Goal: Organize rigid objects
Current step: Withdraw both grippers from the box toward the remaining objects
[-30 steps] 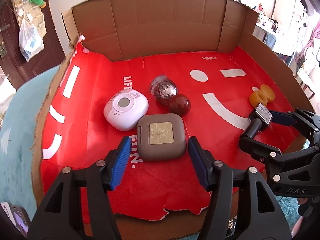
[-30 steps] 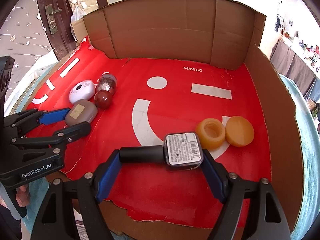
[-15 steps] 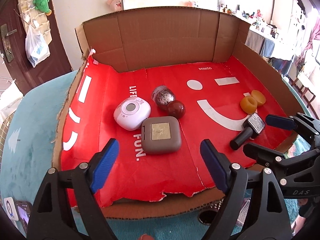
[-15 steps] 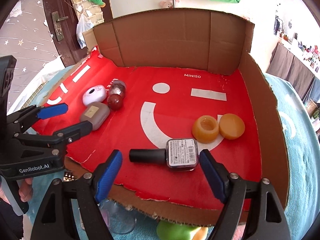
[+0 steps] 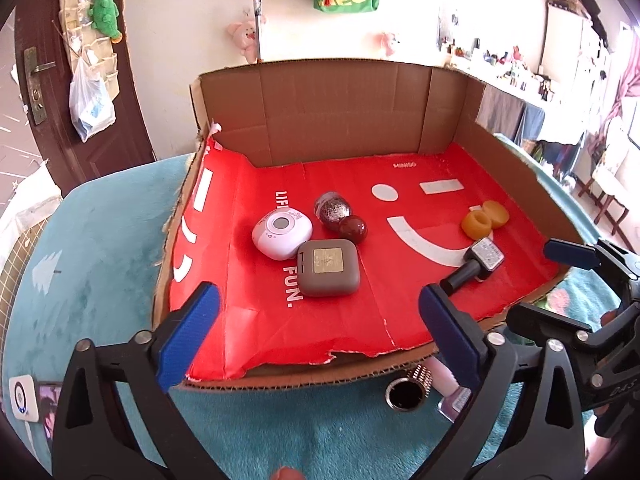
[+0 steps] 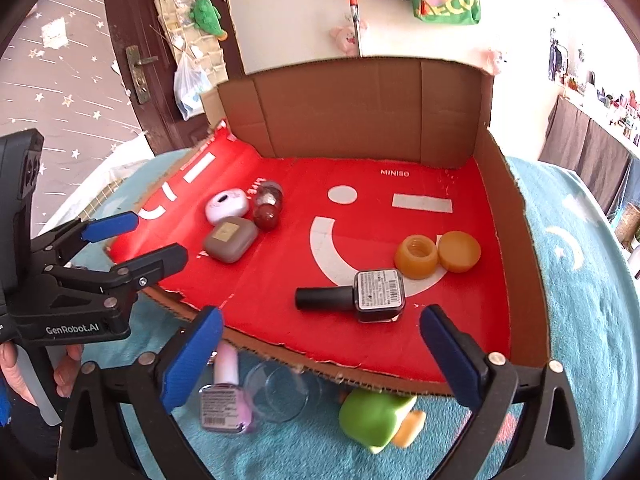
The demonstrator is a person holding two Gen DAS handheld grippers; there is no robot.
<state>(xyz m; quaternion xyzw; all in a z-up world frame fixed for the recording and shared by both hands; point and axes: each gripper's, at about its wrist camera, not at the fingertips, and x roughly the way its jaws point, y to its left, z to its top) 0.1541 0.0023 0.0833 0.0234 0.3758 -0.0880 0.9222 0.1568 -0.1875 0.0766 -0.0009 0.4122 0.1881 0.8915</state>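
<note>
A cardboard box [image 5: 340,104] lined in red holds a brown square case [image 5: 328,268], a white round device [image 5: 282,234], a glittery ball [image 5: 333,206] and a dark red ball [image 5: 353,229]. To the right lie an orange jar [image 6: 416,257], its lid [image 6: 459,250] and a black nail polish bottle [image 6: 360,295] on its side. My left gripper [image 5: 319,300] hovers at the box's front edge, jaws opening, nothing between them. My right gripper [image 6: 321,315] hangs just short of the black bottle, jaws opening and empty.
Outside the box's front edge, on the teal blanket [image 6: 580,280], lie a pink nail polish bottle [image 6: 226,392], a clear glass [image 6: 280,392], a green toy [image 6: 376,416] and a metal-rimmed tube [image 5: 408,390]. Three cardboard walls close the box's back and sides.
Both grippers have drawn back and up from the box floor and their jaws have widened. The brown case and the black bottle, earlier between the pads, now lie free.
</note>
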